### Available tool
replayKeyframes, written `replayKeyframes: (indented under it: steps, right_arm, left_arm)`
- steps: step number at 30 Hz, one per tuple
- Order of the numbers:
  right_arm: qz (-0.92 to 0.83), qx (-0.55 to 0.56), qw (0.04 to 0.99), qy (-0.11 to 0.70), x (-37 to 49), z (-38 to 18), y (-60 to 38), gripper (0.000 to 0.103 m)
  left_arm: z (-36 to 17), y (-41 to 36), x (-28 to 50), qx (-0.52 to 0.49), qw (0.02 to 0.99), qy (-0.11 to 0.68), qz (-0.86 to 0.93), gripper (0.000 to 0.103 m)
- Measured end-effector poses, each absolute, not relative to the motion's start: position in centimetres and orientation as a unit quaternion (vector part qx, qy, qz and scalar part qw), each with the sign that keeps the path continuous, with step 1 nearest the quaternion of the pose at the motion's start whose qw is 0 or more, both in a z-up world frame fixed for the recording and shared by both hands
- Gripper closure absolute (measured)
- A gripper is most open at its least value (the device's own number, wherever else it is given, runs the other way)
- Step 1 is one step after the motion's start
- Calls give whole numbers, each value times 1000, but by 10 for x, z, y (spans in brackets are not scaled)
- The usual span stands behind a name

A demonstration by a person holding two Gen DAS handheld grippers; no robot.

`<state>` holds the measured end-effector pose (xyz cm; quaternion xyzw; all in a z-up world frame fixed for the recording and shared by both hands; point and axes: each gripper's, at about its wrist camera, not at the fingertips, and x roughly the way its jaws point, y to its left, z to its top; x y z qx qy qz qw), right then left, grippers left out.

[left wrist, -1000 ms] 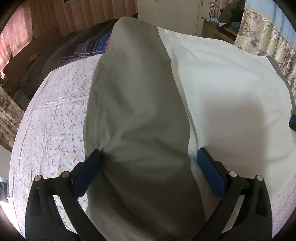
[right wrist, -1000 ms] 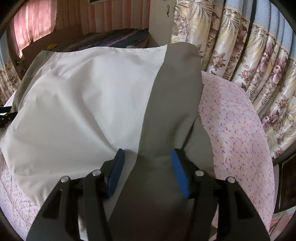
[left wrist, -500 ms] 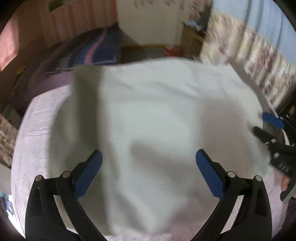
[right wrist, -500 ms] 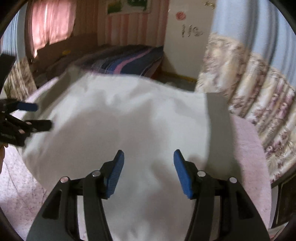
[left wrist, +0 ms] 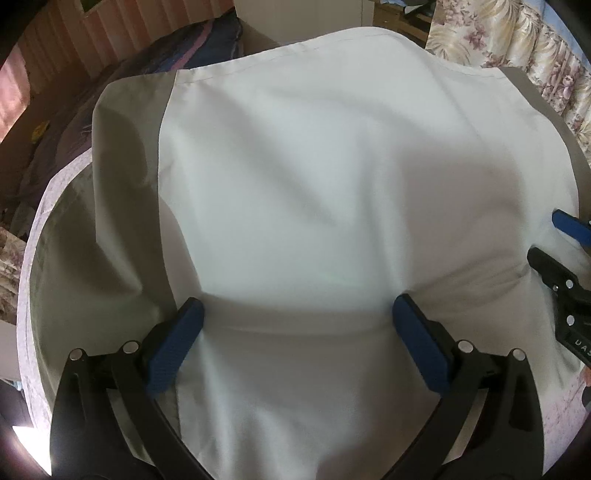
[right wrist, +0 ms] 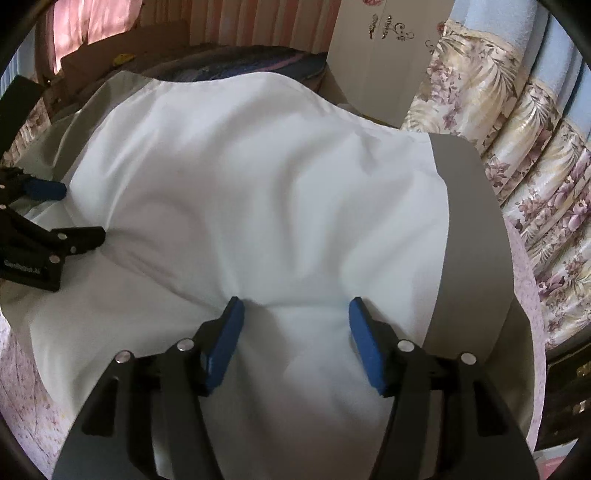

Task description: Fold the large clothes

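A large white cloth [left wrist: 314, 177] with grey side bands [left wrist: 122, 192] lies spread over the bed; it also shows in the right wrist view [right wrist: 258, 192] with a grey band [right wrist: 472, 236] on its right. My left gripper [left wrist: 297, 319] is open, its blue pads resting on the cloth's near part. My right gripper [right wrist: 295, 317] is open too, pads pressed on the white fabric. Each gripper shows in the other's view: the right gripper at the far right edge [left wrist: 565, 258] and the left gripper at the far left edge [right wrist: 44, 221].
The bed has a pink floral sheet [right wrist: 22, 369]. A dark striped blanket [left wrist: 192, 48] lies beyond the cloth. Floral curtains [right wrist: 524, 155] hang at the right, a white cabinet [right wrist: 380, 48] stands behind, and a pink curtain [right wrist: 81, 26] hangs at the back left.
Both grippers let go of the grey side bands and swung inward over the white middle of the cloth. The cloth now lies flatter and wider. Both jaws stay open.
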<state>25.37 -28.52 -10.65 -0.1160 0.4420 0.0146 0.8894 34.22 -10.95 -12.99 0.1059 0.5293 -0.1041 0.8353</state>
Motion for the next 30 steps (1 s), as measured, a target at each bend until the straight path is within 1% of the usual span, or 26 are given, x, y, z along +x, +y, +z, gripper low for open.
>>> replayKeyframes:
  steps: [3,5,8,10,13,14,17,19,21,22,23,24,26,28,30]
  right_arm:
    - [30,-102,898,427,232,-92,-290,44]
    - [47,-78,913,399,204,-73,-297,43]
    - [31,-72,932,355,151,-50,-321,42]
    - [-9,-50,938,343,122,-40,-354,41]
    - [-72,-15,935,347,100,-42,-400,39]
    - [-79,16,933,351,94,-48,-416,39]
    - [-45,102,927,358,89,-66,-439,37]
    - [-26,131,927,352,98,-76,-442,36]
    - [-3,145,924,354,110,-85,-437,44]
    - [6,148,922,357,118,-88,-431,68]
    - [12,152,920,360,119,-91,-427,87]
    - [19,165,918,359,122,-90,-426,89]
    - [33,189,923,333,121,-70,-424,93]
    - [51,182,934,303,105,-35,-412,94]
    - [48,166,934,312,98,-21,-408,94]
  left_arm:
    - [-120,-107,336,91,837,527,-116,3]
    - [-108,-92,327,75,840,523,-125,3]
    - [-85,-64,290,75,858,489,-140,3]
    - [-76,-36,262,85,874,461,-125,3]
    - [-74,10,233,70,889,441,-100,3]
    - [-77,24,227,56,891,441,-94,3]
    - [-95,61,216,4,888,451,-88,3]
    - [-107,70,222,-9,882,462,-88,3]
    - [-118,70,226,-13,880,468,-84,3]
    - [-120,68,228,-13,880,466,-88,3]
    - [-120,65,230,-11,882,463,-91,3]
    - [-118,62,232,-8,883,460,-93,3]
    - [-111,64,227,-4,886,453,-97,3]
    - [-102,57,229,9,891,443,-99,3]
    - [-96,54,229,24,896,433,-95,3]
